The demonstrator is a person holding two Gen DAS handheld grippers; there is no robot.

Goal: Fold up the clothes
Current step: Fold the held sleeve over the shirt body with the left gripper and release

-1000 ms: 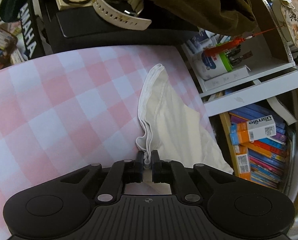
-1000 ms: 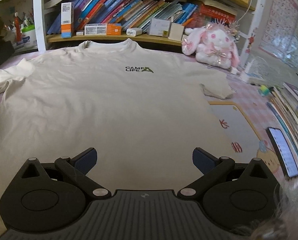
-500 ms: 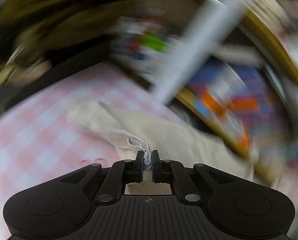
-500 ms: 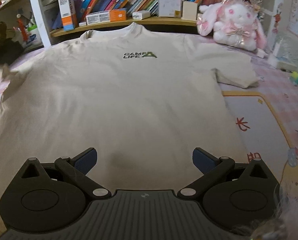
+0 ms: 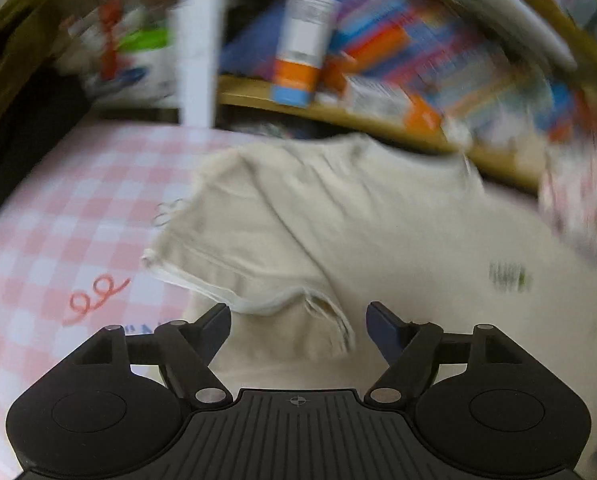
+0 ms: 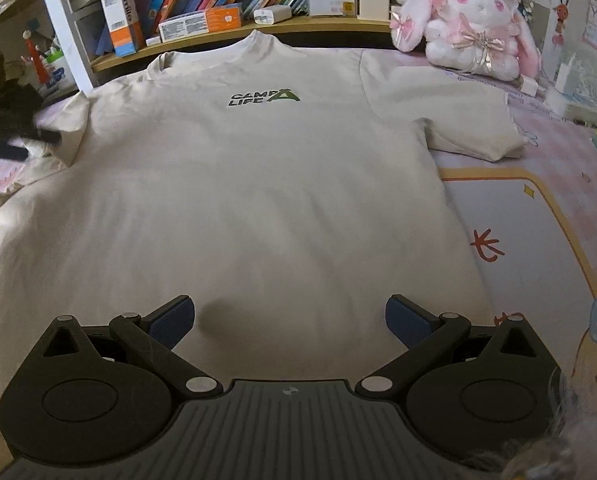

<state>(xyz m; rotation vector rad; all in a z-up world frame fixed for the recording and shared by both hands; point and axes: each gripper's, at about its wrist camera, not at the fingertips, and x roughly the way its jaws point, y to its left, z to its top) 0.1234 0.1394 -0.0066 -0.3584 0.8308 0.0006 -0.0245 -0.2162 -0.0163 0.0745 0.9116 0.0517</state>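
Left gripper [image 5: 298, 322] jaws just opened, sleeve [image 5: 234, 256] released, lying folded inward at 11 o'clock. T-shirt [image 6: 238, 200] flat on checked cloth [image 5: 58, 220]. Right gripper [image 6: 290, 320] apart, empty. Sleeve fold likely done.

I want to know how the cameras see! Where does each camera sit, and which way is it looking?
Left wrist: sits on the left gripper, looking down over its open black fingers at the T-shirt's folded-in sleeve on the pink checked cloth.
Right wrist: sits on the right gripper, fingers open, facing along the T-shirt toward the bookshelf and plush bunny.
Both show the T-shirt, its green logo and the bookshelf; no hand shows.
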